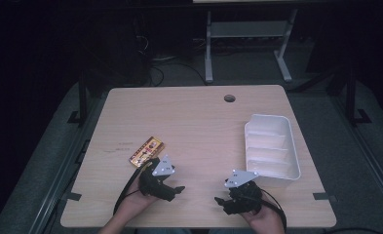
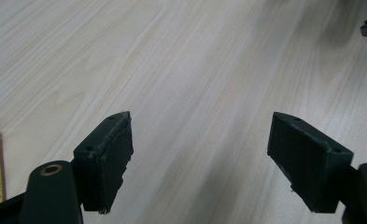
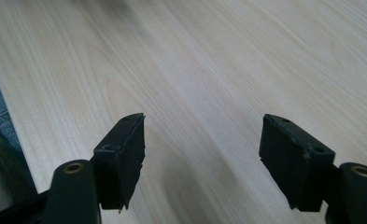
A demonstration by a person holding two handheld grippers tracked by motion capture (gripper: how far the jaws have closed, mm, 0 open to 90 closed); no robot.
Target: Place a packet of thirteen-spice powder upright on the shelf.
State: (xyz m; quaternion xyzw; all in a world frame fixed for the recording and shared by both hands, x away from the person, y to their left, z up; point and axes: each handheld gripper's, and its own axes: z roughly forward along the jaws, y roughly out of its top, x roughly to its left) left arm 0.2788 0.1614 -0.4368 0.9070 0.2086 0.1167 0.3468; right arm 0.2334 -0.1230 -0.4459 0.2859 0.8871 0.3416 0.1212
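Jaws of your left gripper (image 1: 178, 189) and right gripper (image 1: 219, 200) gape wide, empty; swing left onto the yellow packet (image 1: 147, 151), straddling its narrow edges squarely.

A light wooden table (image 1: 199, 122) is filling the middle of the high view, with a round hole (image 1: 229, 98) near its upper edge. A white tray (image 1: 271, 146) is sitting at the right. A grey metal stand (image 1: 247, 34) is standing on the dark floor at the top.
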